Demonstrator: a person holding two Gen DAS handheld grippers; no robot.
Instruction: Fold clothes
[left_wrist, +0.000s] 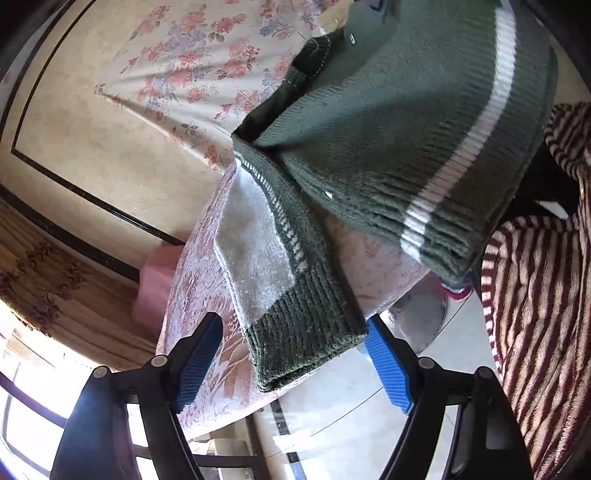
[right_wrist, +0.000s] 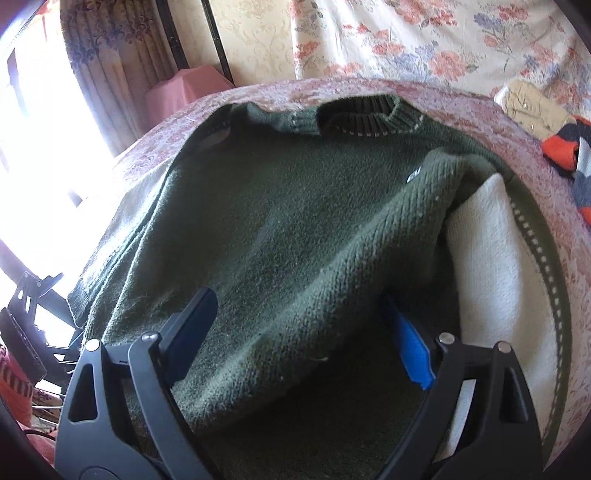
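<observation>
Green sweater (right_wrist: 280, 229) on pink table cover (right_wrist: 546, 184), collar at 12 o'clock. Left gripper (left_wrist: 295, 365) jaws apart astride cuff (left_wrist: 306, 343); right gripper (right_wrist: 306, 332) jaws apart over sweater

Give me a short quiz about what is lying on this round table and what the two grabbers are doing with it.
1. True or false: the green sweater lies on a table with a pink flowered cover.
2. What is between the fingers of the left gripper?
A. the ribbed end of a sweater sleeve
B. a striped blanket
C. nothing at all
3. Fill in: the panel on the sweater's sleeve next to the dotted trim is ____ in colour.

Key
1. True.
2. A. The cuff sits between the blue pads, which stand apart on either side; a firm pinch is not visible.
3. White. The right gripper hangs open over the sweater's body.
</observation>
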